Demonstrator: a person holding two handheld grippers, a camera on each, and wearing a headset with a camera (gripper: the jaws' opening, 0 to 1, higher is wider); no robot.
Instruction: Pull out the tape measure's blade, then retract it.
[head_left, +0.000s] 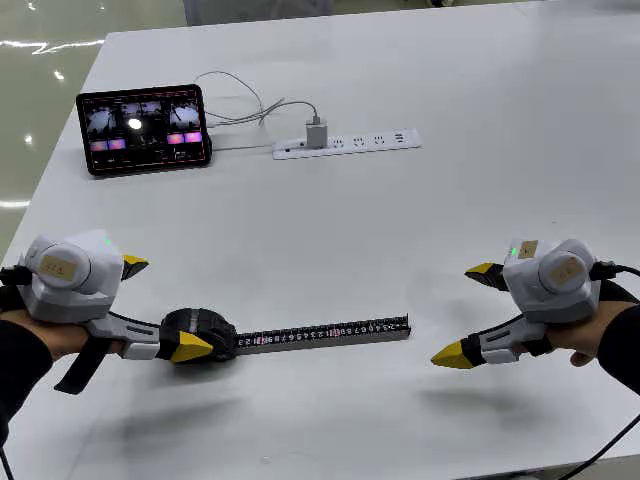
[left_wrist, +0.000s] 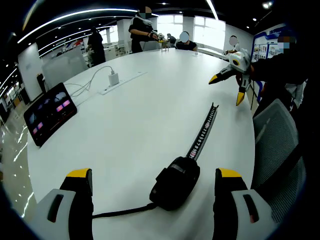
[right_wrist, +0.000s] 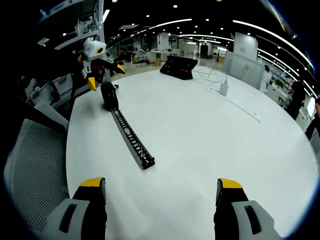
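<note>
A black tape measure case (head_left: 200, 333) lies on the white table (head_left: 330, 230), its blade (head_left: 322, 332) drawn out to the right and lying flat. My left gripper (head_left: 163, 306) is open, one jaw on each side of the case (left_wrist: 176, 182), with gaps visible at both sides. The blade (left_wrist: 202, 134) runs away from it toward my right gripper (left_wrist: 231, 71). That right gripper (head_left: 465, 312) is open and holds nothing, hanging a little right of the blade's end hook (head_left: 405, 324). In the right gripper view, the blade (right_wrist: 131, 139) ends ahead of the open right gripper (right_wrist: 160, 182).
A lit tablet (head_left: 143, 127) stands at the back left of the table. Beside it lies a white power strip (head_left: 345, 143) with a plugged charger and cable. A mesh chair (left_wrist: 280, 142) sits by the table's near edge. People stand far behind.
</note>
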